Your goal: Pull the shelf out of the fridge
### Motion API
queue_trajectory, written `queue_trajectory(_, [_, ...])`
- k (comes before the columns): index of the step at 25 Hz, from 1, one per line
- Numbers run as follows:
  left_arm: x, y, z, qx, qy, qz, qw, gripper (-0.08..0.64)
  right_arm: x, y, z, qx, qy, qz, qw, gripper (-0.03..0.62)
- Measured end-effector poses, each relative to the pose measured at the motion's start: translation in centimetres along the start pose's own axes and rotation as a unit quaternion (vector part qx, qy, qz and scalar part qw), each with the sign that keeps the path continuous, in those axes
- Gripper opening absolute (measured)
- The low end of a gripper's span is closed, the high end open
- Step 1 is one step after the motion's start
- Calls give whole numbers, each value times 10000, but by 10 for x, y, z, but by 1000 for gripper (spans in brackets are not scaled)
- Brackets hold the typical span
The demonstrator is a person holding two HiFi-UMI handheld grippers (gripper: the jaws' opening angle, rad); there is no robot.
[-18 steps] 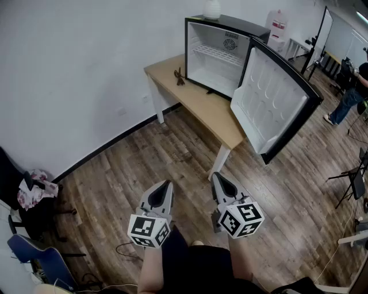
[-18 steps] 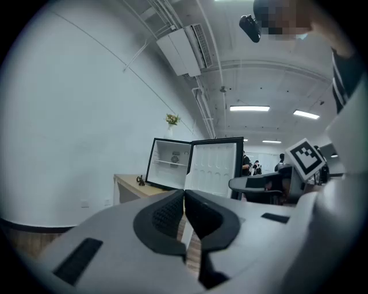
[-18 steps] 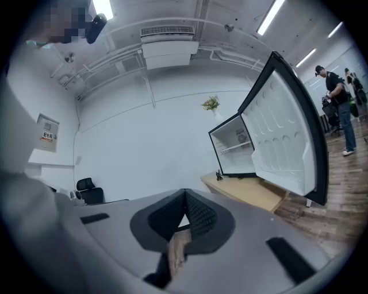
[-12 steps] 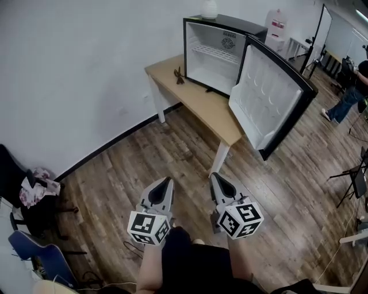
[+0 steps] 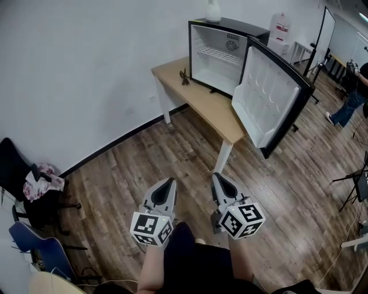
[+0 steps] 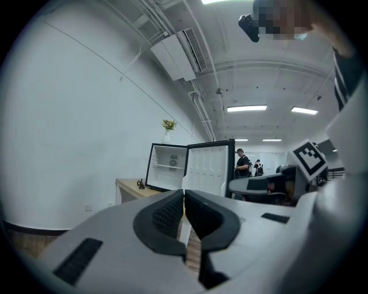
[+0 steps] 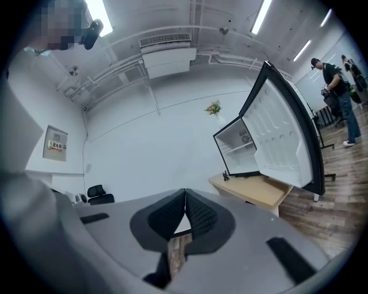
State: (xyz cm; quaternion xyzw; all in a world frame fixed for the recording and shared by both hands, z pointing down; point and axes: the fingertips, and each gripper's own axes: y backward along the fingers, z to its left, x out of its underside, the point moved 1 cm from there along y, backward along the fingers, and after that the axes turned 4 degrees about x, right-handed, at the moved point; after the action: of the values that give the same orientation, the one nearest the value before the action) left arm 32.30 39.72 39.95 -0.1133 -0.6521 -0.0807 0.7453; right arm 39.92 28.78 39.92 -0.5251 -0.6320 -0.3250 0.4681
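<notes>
A small black fridge (image 5: 221,54) stands on a wooden table (image 5: 198,100) by the white wall, its door (image 5: 267,97) swung wide open to the right. Inside, a white wire shelf (image 5: 221,54) sits across the upper half. The fridge (image 6: 168,166) also shows far ahead in the left gripper view, and the fridge (image 7: 238,146) in the right gripper view. My left gripper (image 5: 168,182) and right gripper (image 5: 217,177) hang side by side over the floor, well short of the table. Both are shut and empty.
A small dark object (image 5: 184,76) lies on the table left of the fridge and a white vase (image 5: 213,10) stands on top of it. Black chairs (image 5: 34,201) sit at the left wall. A person (image 5: 351,97) stands at the far right beside stands and cables.
The view has shifted slightly, so the fridge and table sit a little further right and up in the picture. Both grippers keep the same pose, shut.
</notes>
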Motion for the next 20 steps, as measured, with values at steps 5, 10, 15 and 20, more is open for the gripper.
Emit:
queue_trajectory(5, [-1, 4, -2, -29, -6, 28, 10000, 11, 1, 2, -8, 305, -290, -4, 9991, -8])
queue_trajectory(10, [-9, -2, 8, -98, -5, -106, 9999, 10, -3, -4, -19, 439, -388, 4, 9983, -8])
queue_trajectory(15, [-10, -15, 20, -130, -75, -12, 9999, 10, -5, -16, -29, 596, -417, 28, 9973, -8])
queue_trajectory(20, [-10, -36, 40, -188, 0, -21, 9998, 11, -9, -38, -38, 663, -439, 27, 9968, -8])
